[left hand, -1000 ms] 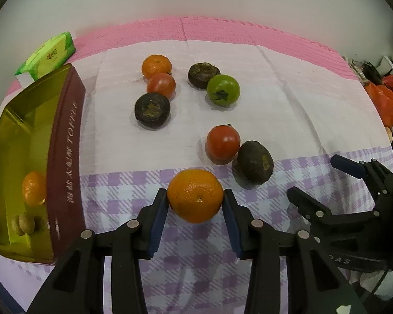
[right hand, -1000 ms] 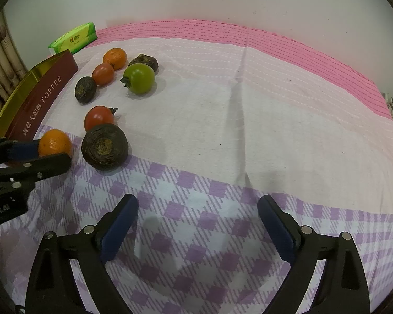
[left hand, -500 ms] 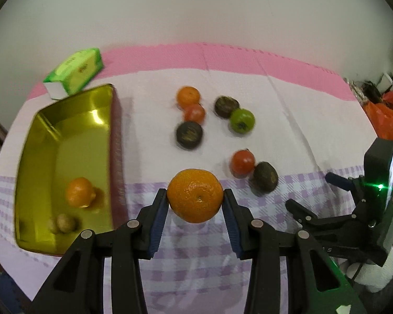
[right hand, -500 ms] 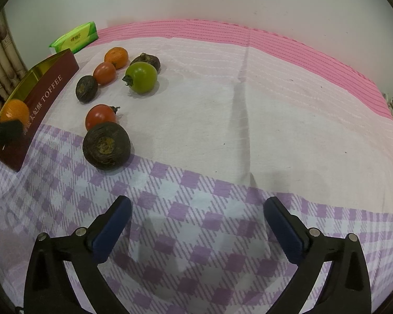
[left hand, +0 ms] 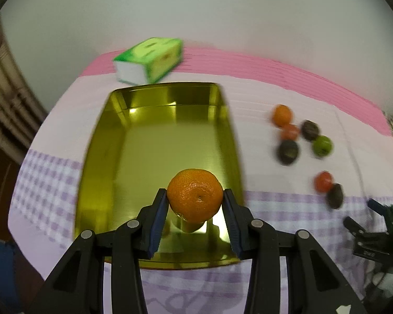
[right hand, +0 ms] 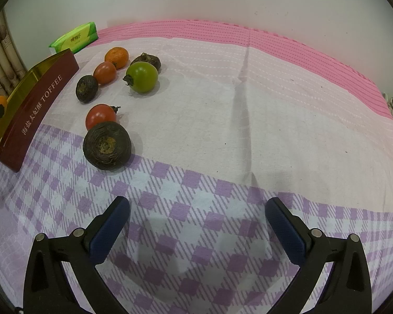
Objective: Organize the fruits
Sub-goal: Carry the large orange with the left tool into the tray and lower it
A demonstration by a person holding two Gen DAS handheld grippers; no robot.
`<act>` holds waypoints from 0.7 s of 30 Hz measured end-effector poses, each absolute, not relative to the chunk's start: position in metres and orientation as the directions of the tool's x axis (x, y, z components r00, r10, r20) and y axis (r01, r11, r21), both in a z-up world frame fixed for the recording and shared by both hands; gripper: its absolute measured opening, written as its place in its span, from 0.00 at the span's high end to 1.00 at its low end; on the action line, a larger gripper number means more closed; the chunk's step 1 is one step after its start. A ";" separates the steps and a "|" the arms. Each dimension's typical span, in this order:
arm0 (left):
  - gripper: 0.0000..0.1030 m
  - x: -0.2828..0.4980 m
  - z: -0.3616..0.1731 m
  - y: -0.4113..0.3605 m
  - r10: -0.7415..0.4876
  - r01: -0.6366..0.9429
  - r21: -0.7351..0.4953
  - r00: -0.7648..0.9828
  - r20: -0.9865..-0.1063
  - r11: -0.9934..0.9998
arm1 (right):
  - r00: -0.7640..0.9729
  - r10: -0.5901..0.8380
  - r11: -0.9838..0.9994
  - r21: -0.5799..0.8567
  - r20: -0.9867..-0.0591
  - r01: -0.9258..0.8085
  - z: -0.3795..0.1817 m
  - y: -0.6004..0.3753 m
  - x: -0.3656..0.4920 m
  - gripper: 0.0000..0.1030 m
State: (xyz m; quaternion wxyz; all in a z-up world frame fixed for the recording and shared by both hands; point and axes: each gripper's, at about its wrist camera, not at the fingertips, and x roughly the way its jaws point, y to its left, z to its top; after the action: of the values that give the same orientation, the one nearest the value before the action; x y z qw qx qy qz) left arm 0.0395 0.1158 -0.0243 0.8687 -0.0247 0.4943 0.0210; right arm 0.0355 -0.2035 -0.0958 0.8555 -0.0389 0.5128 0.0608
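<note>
Left wrist view shows the left tongs (left hand: 195, 204) clamped on a mandarin (left hand: 195, 199), held above the near end of the gold toffee tin (left hand: 154, 144). I'd bring it lower before letting go, so it doesn't bounce on the metal or roll; something orange sits just beneath it, hidden by the fruit, so I'd set it slightly farther in on bare tin floor. Open the tongs slowly and lift straight up.

On the table (right hand: 222, 120) the right tongs (right hand: 196, 225) hang spread apart and empty over the checked cloth. A dark wrinkled fruit (right hand: 107, 146) touches a red tomato (right hand: 101, 116); a green tomato (right hand: 142, 76) and others wait beyond.
</note>
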 end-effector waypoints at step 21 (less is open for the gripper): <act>0.63 0.053 -0.056 0.177 0.086 -0.190 -0.001 0.446 -0.891 0.982 | 0.478 0.065 0.990 -0.004 -0.876 -0.142 -0.096 -0.203 0.034 0.00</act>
State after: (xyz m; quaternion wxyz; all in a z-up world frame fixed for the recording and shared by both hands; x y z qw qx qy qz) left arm 0.0533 0.1768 -0.0560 0.8488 -0.0502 0.5199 0.0813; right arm 0.0343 -0.2029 -0.0963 0.8588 -0.0377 0.5073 0.0601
